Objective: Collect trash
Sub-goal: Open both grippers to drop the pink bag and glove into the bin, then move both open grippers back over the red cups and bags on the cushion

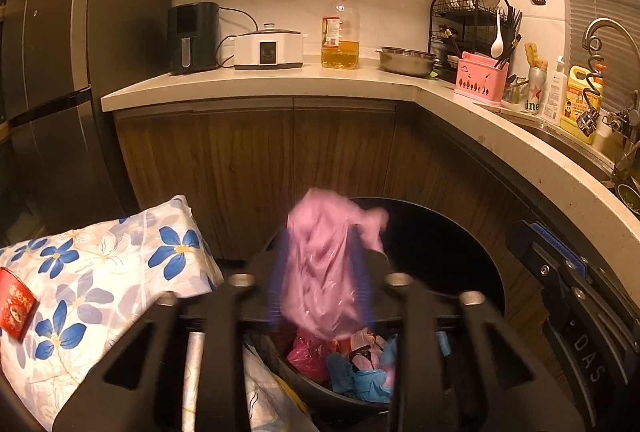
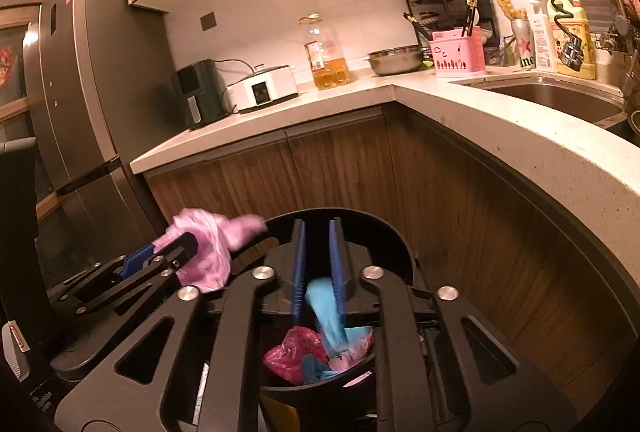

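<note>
My left gripper [image 1: 320, 272] is shut on a crumpled pink plastic bag [image 1: 324, 268] and holds it above the black trash bin [image 1: 460, 244]. The bin holds red, blue and pink trash [image 1: 356, 364]. In the right wrist view my right gripper [image 2: 318, 264] hangs over the same bin [image 2: 384, 232], its blue pads slightly apart. A light blue piece [image 2: 326, 312] hangs between and below its pads, blurred. The left gripper with the pink bag [image 2: 204, 252] shows at the left of this view.
A floral-patterned bundle [image 1: 100, 272] lies left of the bin. A white L-shaped counter [image 1: 280, 84] carries an air fryer, a cooker, an oil bottle, a steel bowl and a dish rack. Wooden cabinets stand behind the bin. A sink [image 2: 560, 100] is at the right, a fridge [image 2: 80, 92] at the left.
</note>
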`<state>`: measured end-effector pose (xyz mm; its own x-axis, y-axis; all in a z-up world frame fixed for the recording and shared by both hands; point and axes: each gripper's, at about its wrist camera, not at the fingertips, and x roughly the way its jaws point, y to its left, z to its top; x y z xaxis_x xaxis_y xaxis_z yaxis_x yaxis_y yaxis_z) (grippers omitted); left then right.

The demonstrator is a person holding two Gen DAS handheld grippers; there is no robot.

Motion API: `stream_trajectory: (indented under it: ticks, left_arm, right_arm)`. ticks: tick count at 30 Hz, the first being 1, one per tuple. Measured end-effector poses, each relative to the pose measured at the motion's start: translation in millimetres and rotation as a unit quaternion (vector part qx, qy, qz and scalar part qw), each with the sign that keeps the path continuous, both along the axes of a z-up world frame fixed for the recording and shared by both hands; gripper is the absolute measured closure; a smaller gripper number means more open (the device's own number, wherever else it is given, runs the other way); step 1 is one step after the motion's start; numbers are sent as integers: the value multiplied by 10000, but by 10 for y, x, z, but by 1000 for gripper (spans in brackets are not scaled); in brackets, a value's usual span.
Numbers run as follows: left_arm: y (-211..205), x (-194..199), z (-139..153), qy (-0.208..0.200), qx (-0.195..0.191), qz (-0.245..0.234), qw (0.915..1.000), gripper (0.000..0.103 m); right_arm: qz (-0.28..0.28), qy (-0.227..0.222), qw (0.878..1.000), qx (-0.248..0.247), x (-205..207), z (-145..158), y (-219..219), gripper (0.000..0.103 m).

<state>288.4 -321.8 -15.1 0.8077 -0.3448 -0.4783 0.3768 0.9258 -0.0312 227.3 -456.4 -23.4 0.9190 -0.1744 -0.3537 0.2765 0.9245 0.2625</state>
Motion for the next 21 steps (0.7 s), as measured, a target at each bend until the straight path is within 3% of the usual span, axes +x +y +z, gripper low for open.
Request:
stream_trajectory:
  ticks: [8,12,21]
  left_arm:
    - [119,-44,-17,-72,-13,151,9999,31]
    - [198,-77,-28,-84,17,225,9997,21]
    - [327,-198,-30,-50,-41,285,9996,17]
  right_arm:
    - [-159,-21,9999,34,-77,-32,-48,50]
    - [-189,-18,9998,59,-129,-45,-37,41]
    - [-270,-86,9996,53,-295,0,35,31]
